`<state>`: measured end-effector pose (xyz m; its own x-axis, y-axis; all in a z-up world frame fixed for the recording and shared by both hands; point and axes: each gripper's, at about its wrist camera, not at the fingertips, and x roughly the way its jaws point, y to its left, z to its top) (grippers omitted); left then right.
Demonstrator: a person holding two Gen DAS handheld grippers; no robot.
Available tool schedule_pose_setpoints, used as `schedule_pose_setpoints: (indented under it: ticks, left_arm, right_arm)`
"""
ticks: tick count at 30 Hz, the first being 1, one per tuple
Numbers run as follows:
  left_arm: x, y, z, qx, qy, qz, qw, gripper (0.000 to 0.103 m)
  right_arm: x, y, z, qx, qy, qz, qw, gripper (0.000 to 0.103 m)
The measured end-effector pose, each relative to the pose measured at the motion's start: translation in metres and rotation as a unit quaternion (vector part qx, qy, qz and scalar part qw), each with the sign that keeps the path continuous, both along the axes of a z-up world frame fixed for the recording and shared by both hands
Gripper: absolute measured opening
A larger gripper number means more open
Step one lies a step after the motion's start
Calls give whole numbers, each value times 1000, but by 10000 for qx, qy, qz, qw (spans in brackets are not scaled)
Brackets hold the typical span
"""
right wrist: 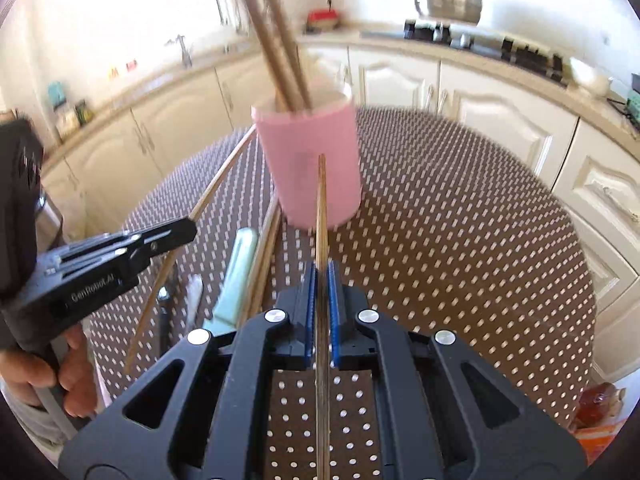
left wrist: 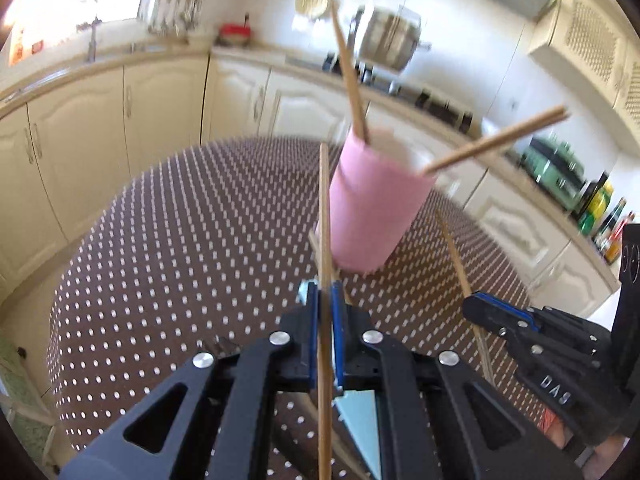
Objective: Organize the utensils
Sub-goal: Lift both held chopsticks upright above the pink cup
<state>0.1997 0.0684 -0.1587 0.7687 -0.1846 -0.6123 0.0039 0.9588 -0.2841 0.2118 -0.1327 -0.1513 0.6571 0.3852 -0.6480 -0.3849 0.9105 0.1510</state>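
A pink cup (left wrist: 372,208) stands on the brown dotted table (left wrist: 180,240) with chopsticks (left wrist: 348,68) leaning out of it. My left gripper (left wrist: 325,290) is shut on a wooden chopstick (left wrist: 325,208) that points toward the cup, just short of it. In the right wrist view the pink cup (right wrist: 312,160) is straight ahead, and my right gripper (right wrist: 321,270) is shut on another chopstick (right wrist: 321,200) whose tip overlaps the cup's wall. Each gripper shows in the other's view: the right gripper (left wrist: 474,304) at the right, the left gripper (right wrist: 188,226) at the left.
Beside the cup lie loose chopsticks (right wrist: 264,264), a mint-green utensil (right wrist: 236,280), a white item (right wrist: 194,292) and a dark-handled utensil (right wrist: 164,320). Cream kitchen cabinets (left wrist: 100,128) curve behind the table. Bottles (left wrist: 600,208) stand on the counter at the right.
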Motion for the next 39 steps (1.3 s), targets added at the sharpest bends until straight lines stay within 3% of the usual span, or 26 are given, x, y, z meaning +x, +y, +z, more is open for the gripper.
schedule_pose_setpoints:
  ticks: [5, 10, 21, 27, 39]
  left_arm:
    - [-18, 2, 10, -471, -745, 75, 9961, 6]
    - [-31, -4, 22, -697, -1510, 112, 9860, 6]
    - [-8, -31, 72, -506, -2811, -116, 9583, 6]
    - [23, -38, 93, -637, -3291, -57, 9421, 6]
    - [74, -39, 96, -633, -3646, 146, 9289, 6]
  right_arm:
    - [-15, -11, 23, 409, -549, -222, 9974, 7]
    - [-21, -16, 46, 687, -993, -349, 9921, 7]
    - [7, -19, 90, 974, -1777, -489, 9780, 7]
    - [24, -20, 118, 1131, -2268, -586, 9656, 7]
    - [48, -26, 143, 1794, -3162, -926, 9270, 6]
